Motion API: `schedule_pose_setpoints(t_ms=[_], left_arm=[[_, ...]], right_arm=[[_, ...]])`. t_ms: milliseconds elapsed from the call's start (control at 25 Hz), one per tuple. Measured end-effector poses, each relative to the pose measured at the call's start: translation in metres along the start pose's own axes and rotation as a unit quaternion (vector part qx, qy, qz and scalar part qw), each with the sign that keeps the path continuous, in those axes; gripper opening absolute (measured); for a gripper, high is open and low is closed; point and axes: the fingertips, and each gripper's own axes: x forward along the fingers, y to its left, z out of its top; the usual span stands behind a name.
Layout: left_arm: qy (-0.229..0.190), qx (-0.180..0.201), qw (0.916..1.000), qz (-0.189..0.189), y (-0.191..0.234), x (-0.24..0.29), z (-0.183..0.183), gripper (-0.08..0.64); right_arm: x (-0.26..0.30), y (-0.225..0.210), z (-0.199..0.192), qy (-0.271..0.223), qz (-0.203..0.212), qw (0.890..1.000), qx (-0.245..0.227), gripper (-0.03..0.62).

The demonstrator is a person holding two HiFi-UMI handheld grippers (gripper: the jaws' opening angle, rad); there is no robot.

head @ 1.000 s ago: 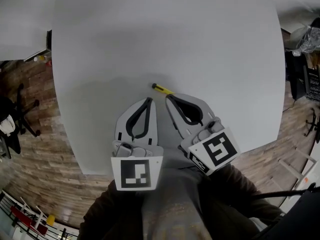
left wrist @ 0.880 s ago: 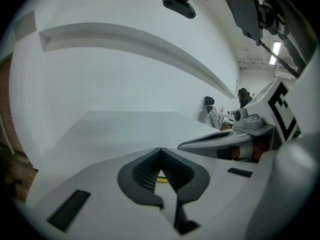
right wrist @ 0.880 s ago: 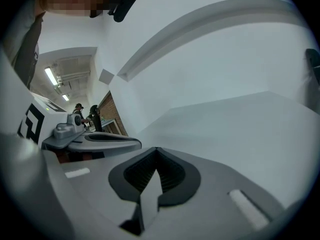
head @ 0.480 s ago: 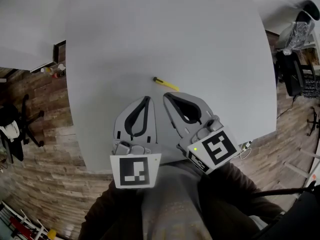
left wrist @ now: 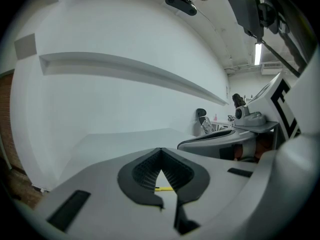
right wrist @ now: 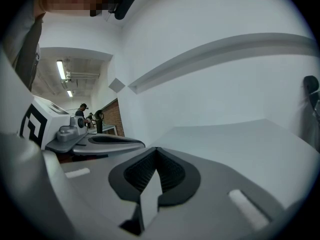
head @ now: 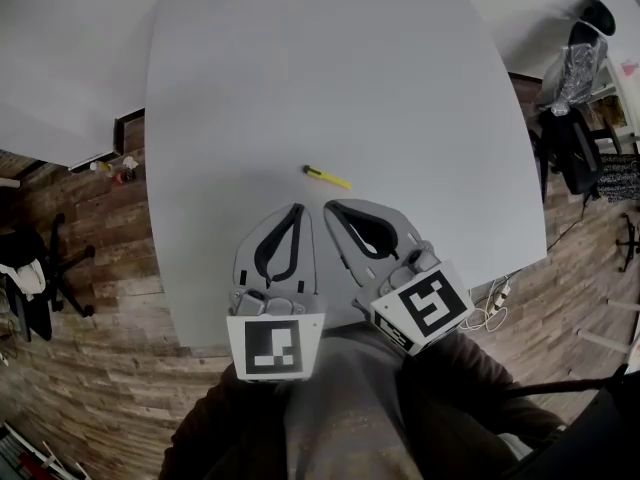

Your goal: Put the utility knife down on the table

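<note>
While it lies flat on the white bench [head: 300,68], your utility knife [head: 328,177] lists as a slim yellow bar with a dark end, just ahead of both grippers and touching neither. Left gripper [head: 297,209]: fingers [left wrist: 142,174] closed tip to tip, empty. Right gripper [head: 331,208]: likewise clenched on nothing.
</note>
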Motion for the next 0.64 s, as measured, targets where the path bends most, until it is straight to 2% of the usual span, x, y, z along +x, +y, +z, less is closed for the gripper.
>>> schedule_pose_setpoints(t_ms=[200,640], left_arm=[[-0.004,0.015,0.9999,-0.001,-0.013,-0.005,0.007,0.002],[-0.009,0.019,0.9998,0.001,-0.016,-0.016,0.008,0.002]], right_arm=[[-0.013,0.001,0.003,-0.008,0.002,1.000,0.000,0.000],[-0.016,0.014,0.006,-0.016,0.009,1.000,-0.004,0.000]])
